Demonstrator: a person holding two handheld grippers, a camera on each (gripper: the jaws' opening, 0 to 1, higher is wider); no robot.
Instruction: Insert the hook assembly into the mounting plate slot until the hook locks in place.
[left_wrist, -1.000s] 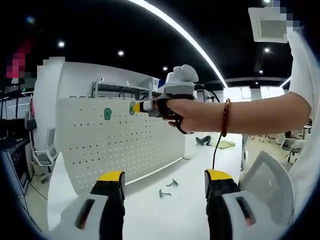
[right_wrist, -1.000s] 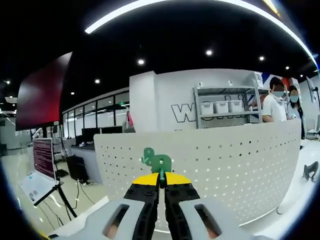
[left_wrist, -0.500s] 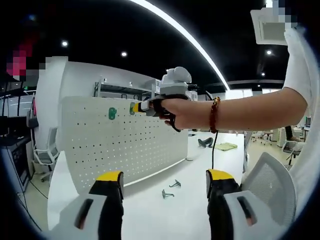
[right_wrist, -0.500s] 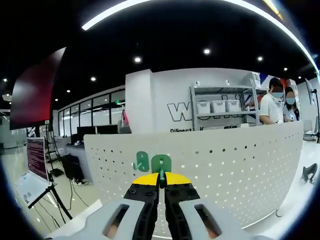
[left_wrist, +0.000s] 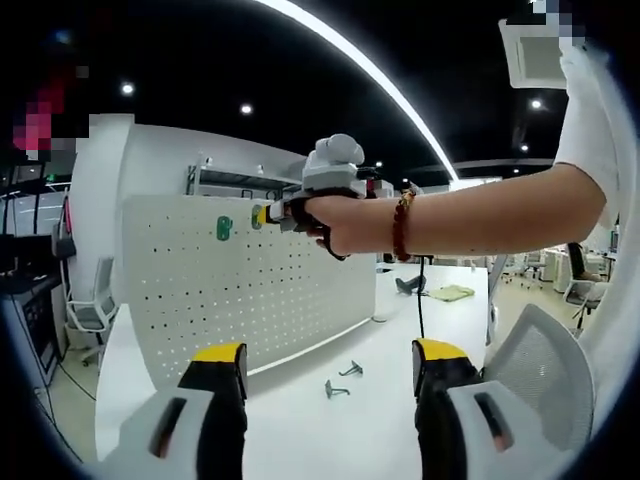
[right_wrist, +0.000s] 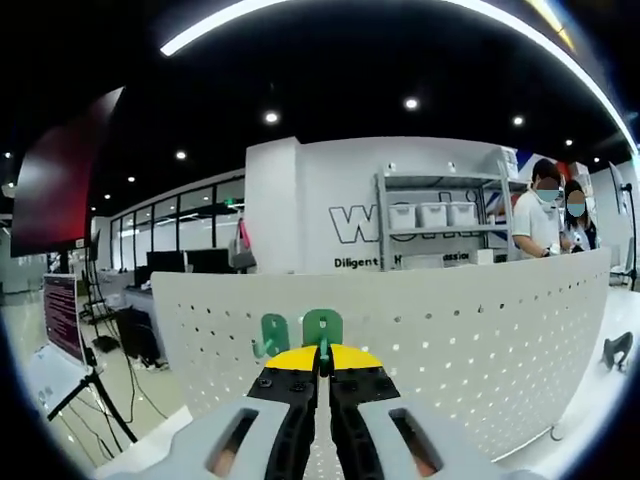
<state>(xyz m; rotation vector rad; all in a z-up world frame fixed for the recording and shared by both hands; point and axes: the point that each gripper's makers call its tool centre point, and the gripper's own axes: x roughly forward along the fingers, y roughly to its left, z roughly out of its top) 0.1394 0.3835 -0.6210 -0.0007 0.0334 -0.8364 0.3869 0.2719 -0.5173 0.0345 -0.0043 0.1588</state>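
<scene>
A white perforated mounting plate (left_wrist: 250, 290) stands upright on the white table (left_wrist: 330, 430). One green hook (left_wrist: 224, 228) hangs near the plate's top edge. A person's hand holds my right gripper (left_wrist: 262, 214) up at that edge, just right of the hook. In the right gripper view, my right gripper (right_wrist: 321, 352) is shut on a second green hook (right_wrist: 322, 326), held against the plate (right_wrist: 450, 330) beside the mounted hook (right_wrist: 274, 333). My left gripper (left_wrist: 330, 352) is open and holds nothing, low in front of the plate.
Two loose grey hooks (left_wrist: 337, 388) lie on the table before the plate. A mesh office chair (left_wrist: 540, 360) stands at the right. Behind the plate are a shelf with bins (right_wrist: 440, 215), two people (right_wrist: 545, 215) and a monitor on a stand (right_wrist: 60, 310).
The right gripper with its green hook has shifted a little left along the plate's top, closer to the mounted hook. The left gripper stays open and still.
</scene>
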